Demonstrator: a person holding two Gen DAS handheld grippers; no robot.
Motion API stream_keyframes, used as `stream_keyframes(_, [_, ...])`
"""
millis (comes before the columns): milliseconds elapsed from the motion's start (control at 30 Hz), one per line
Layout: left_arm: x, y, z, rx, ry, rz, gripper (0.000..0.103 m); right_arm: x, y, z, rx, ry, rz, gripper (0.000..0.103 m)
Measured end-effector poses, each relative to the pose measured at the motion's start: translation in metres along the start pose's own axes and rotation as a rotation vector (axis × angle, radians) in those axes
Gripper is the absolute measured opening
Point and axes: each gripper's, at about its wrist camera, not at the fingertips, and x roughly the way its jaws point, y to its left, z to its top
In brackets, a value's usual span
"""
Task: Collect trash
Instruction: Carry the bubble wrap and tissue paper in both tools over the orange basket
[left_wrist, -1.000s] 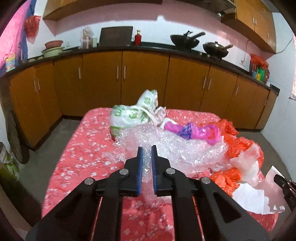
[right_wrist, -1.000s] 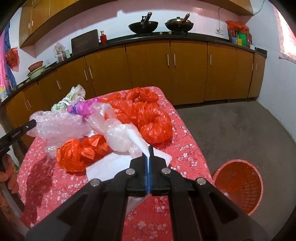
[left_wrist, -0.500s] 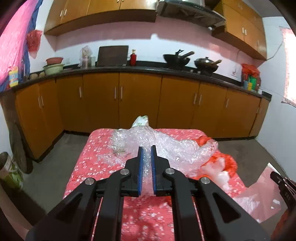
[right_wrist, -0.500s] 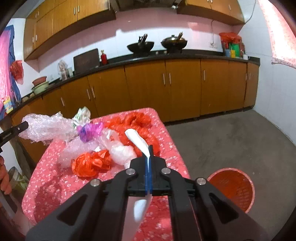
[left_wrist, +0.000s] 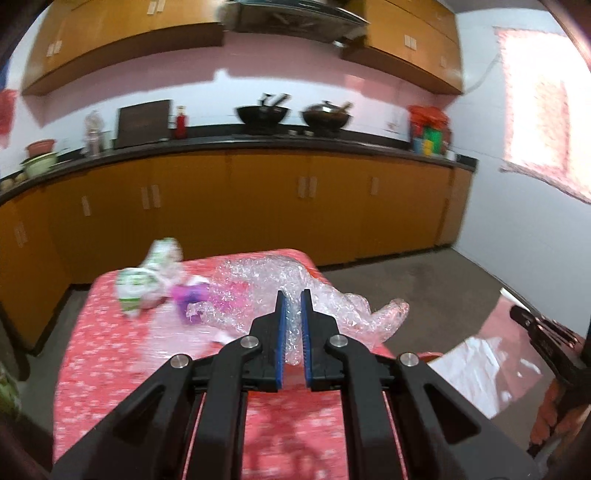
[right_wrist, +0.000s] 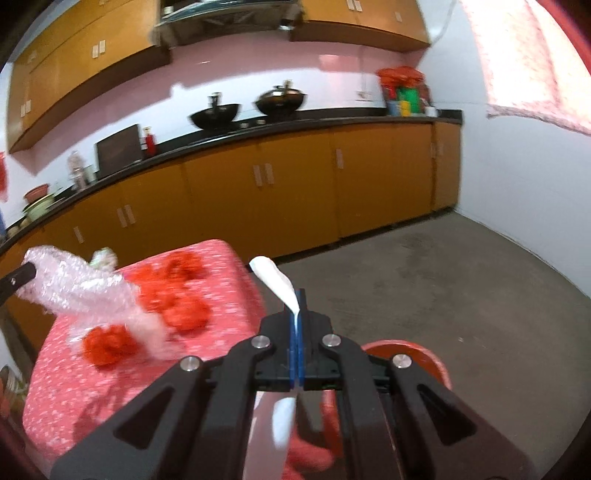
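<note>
My left gripper (left_wrist: 290, 301) is shut on clear bubble wrap (left_wrist: 325, 295) and holds it lifted above the red flowered table (left_wrist: 110, 354). The bubble wrap also shows in the right wrist view (right_wrist: 74, 284), hanging from the left gripper at the left edge. My right gripper (right_wrist: 297, 301) is shut on a white plastic sheet (right_wrist: 275, 280), which hangs below the jaws over a red bin (right_wrist: 413, 354) on the floor. Red plastic bags (right_wrist: 177, 306) lie on the table.
A green-and-white bag (left_wrist: 144, 280) and a purple bag (left_wrist: 192, 295) lie at the table's far end. Orange cabinets (left_wrist: 258, 206) with a black counter run along the wall. Grey floor (right_wrist: 461, 280) lies to the right of the table.
Both grippers have swung right, towards the bin. The left lifted the bubble wrap off the pile; the right carried the white sheet off the table over the bin.
</note>
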Motion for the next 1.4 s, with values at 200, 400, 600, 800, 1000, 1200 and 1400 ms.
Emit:
stream_keyframes(200, [0.035,-0.056,-0.008,0.023,0.043,-0.108,0.007,0.029,-0.06,-0.001,0.007,0.026,-0.096,0.003])
stream_keyframes(400, [0.079,-0.121,-0.028,0.07,0.108,-0.174,0.007,0.065,-0.102,-0.012,0.026,0.08,-0.142,0.003])
stream_keyframes(600, [0.122,-0.17,-0.058,0.104,0.213,-0.213,0.007,0.097,-0.134,-0.032,0.034,0.134,-0.159,0.003])
stream_keyframes(800, [0.151,-0.206,-0.081,0.156,0.291,-0.216,0.007,0.124,-0.159,-0.043,0.087,0.186,-0.131,0.003])
stream_keyframes(1000, [0.171,-0.226,-0.096,0.176,0.351,-0.209,0.007,0.146,-0.177,-0.05,0.135,0.225,-0.08,0.003])
stream_keyframes(1200, [0.185,-0.248,-0.112,0.212,0.398,-0.203,0.007,0.164,-0.19,-0.058,0.163,0.243,-0.077,0.003])
stream_keyframes(1400, [0.196,-0.262,-0.121,0.231,0.413,-0.214,0.007,0.171,-0.198,-0.065,0.163,0.251,-0.077,0.003])
